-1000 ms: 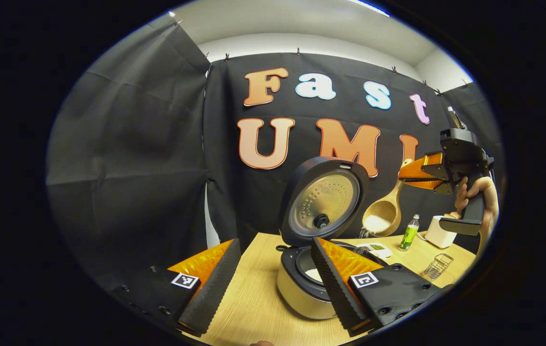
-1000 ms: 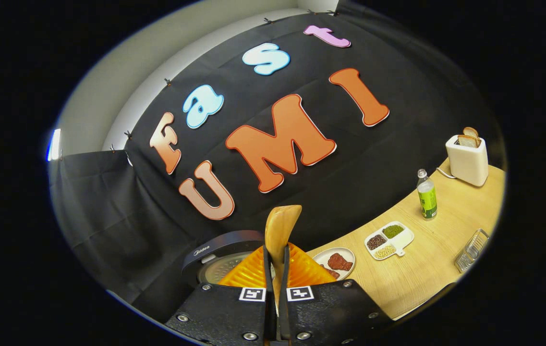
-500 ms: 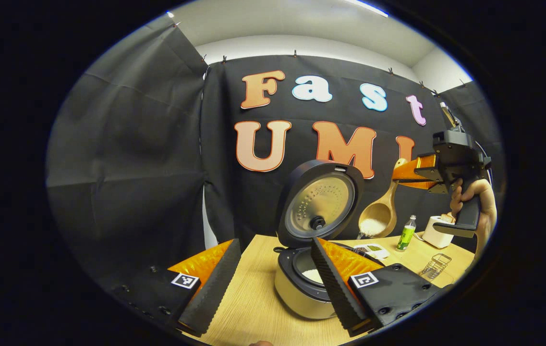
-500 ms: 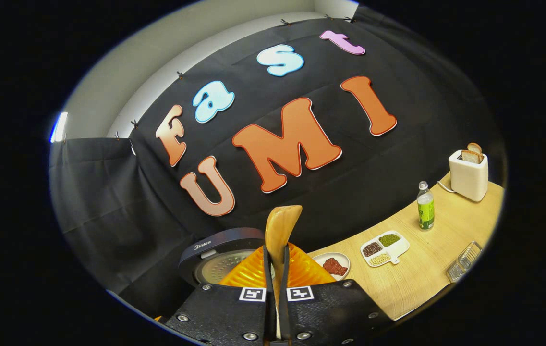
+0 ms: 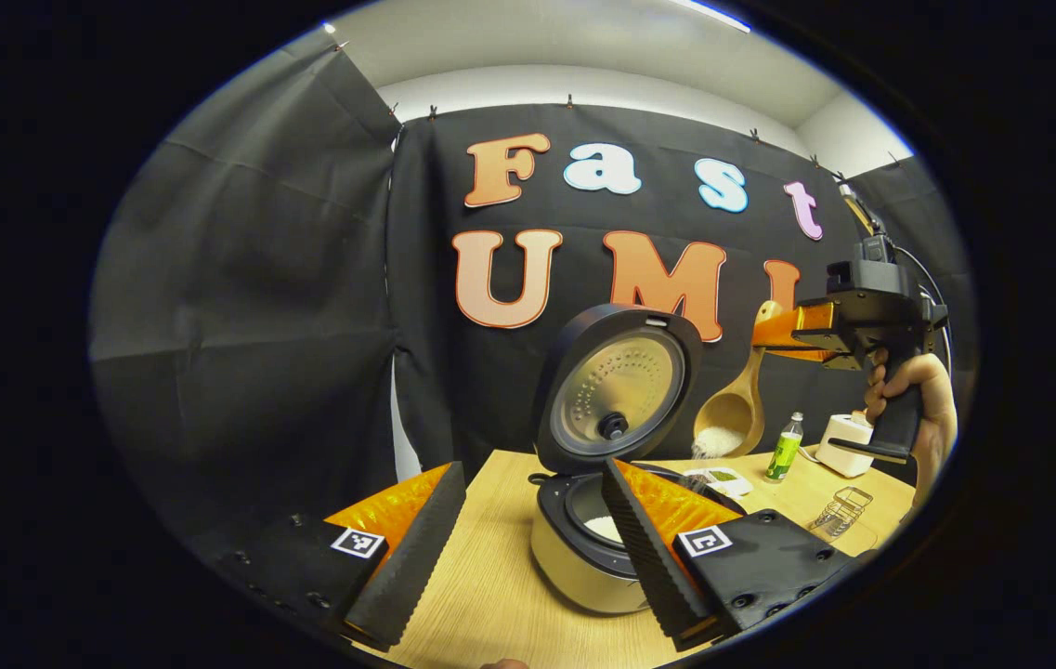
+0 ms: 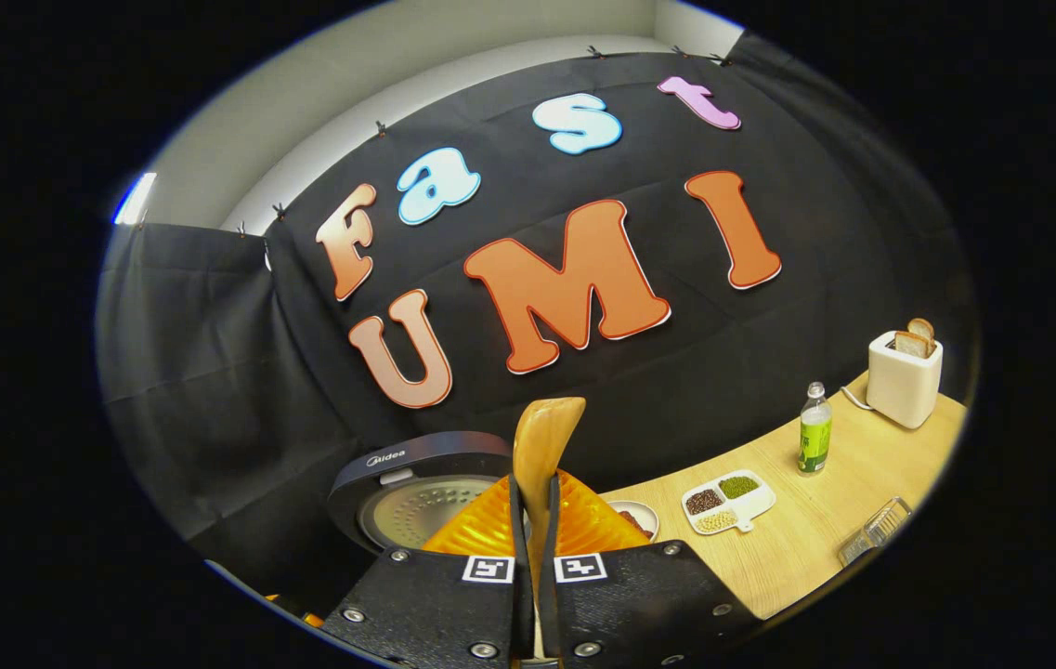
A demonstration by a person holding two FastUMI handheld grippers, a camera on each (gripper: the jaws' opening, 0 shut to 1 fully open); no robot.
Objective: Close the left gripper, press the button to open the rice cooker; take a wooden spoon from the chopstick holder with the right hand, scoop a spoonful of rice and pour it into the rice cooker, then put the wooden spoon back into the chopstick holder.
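Rice fills the wooden spoon (image 5: 734,407) my right gripper (image 6: 534,557) clamps by the handle — tilted beside the open rice cooker (image 5: 597,520) — while my left gripper (image 5: 528,534) gapes wide, empty.

In the right gripper view, a white toaster (image 6: 903,378) with bread in its slots stands far to the right of the claw, on the wooden table (image 6: 825,548). A green bottle (image 6: 814,430) stands just left of it. Nearer the claw lies a white divided dish (image 6: 728,502) with beans, and beside the claw a small plate (image 6: 637,517). A wire rack (image 6: 873,531) sits at the table's right edge.
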